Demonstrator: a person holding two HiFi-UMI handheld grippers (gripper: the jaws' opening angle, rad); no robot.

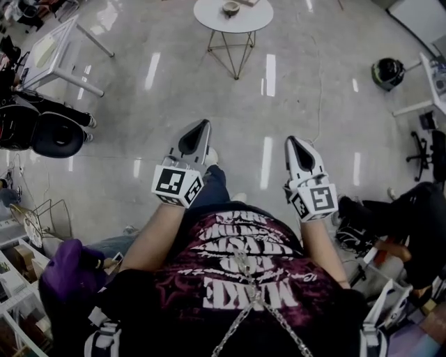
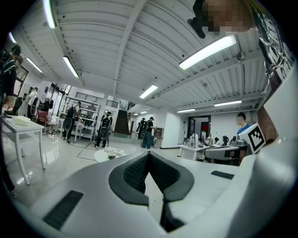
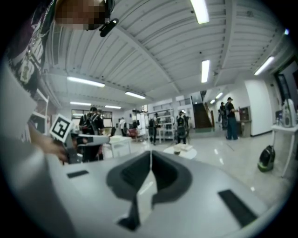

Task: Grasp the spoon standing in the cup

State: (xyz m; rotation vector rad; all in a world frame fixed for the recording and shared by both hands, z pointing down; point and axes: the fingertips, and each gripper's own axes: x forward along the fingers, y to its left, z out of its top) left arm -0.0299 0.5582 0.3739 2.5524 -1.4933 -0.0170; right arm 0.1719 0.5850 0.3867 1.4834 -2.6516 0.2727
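Both sit closed and empty, left hand-held gripper (image 1: 206, 123) and right hand-held gripper (image 1: 290, 140), well apart from the cup (image 1: 231, 8) on the worktop (image 1: 209, 19). Arriving closed could knock it over, I reckon.

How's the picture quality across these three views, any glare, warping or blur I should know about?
Head view: bright streaks of glare on the glossy floor. Left gripper view: fisheye distortion bends the ceiling, and the corners go black. Right gripper view: softest overall, with the right gripper blurred close to the lens.
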